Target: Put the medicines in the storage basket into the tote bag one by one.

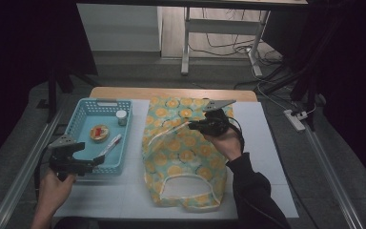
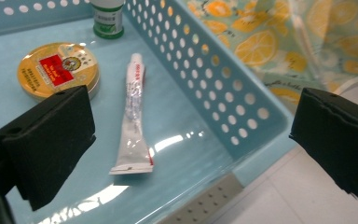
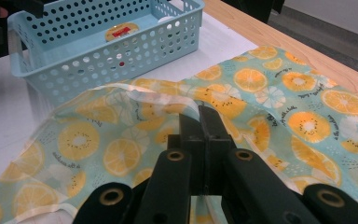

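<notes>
A cloth bag (image 1: 181, 152) printed with orange slices lies on the white mat. My right gripper (image 1: 193, 125) is shut on the bag's white-trimmed edge and holds it raised; in the right gripper view the jaws (image 3: 200, 116) pinch that hem of the bag (image 3: 270, 93). A light blue perforated basket (image 1: 83, 102) sits to the left with a round gold tin (image 1: 99, 132), a small bottle (image 1: 121, 117) and a white tube (image 1: 110, 144) inside. My left gripper (image 1: 93, 164) hovers open at the basket's near right corner. Between its pads (image 2: 193, 140) lie the tube (image 2: 133, 116) and the basket wall (image 2: 214, 79).
The white mat (image 1: 267, 143) covers a wooden table (image 1: 171, 92). The tin (image 2: 58, 70) and green-labelled bottle (image 2: 108, 18) lie toward the basket's far end. A desk frame and cables stand on the floor beyond the table.
</notes>
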Tool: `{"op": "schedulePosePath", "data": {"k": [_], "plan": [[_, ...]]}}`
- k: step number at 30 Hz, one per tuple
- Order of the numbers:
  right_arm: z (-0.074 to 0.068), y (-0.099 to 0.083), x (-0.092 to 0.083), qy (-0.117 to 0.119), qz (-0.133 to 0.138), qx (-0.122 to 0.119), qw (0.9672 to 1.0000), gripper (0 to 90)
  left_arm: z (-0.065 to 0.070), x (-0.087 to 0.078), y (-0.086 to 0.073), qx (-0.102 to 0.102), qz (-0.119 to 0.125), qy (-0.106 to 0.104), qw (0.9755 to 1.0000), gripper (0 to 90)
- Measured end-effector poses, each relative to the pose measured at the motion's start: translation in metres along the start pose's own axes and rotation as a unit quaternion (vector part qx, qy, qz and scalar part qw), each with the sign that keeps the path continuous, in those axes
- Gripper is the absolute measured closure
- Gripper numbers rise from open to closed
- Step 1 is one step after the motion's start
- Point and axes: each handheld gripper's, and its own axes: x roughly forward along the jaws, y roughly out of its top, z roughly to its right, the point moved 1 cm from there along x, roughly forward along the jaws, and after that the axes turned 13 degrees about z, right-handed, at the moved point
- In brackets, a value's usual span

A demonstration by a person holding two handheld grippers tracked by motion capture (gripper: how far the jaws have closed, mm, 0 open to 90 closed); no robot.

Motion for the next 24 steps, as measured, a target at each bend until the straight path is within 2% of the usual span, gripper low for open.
{"op": "schedulePosePath", "data": {"k": [3, 6, 11, 15, 24], "plan": [[0.0, 0.0, 0.0, 0.0, 0.0, -0.001, 1.0, 90.0, -0.002, 0.003, 0.004, -0.006, -0.008, 0.005, 0.9999, 0.0], [0.0, -0.001, 0.001, -0.001, -0.002, -0.001, 1.0, 90.0, -0.004, 0.007, 0.008, 0.004, -0.018, 0.015, 0.9997, 0.2], [0.0, -0.001, 0.001, -0.001, -0.002, -0.002, 1.0, 90.0, -0.01, 0.013, 0.016, 0.004, -0.022, 0.015, 0.9996, 1.1], [0.0, -0.001, 0.001, -0.001, -0.001, -0.002, 1.0, 90.0, -0.015, 0.018, 0.021, 0.011, -0.026, 0.015, 0.9995, 0.8], [0.0, -0.001, 0.0, -0.001, 0.001, -0.002, 1.0, 90.0, -0.027, 0.034, 0.027, 0.016, -0.045, 0.025, 0.9985, 0.0]]}}
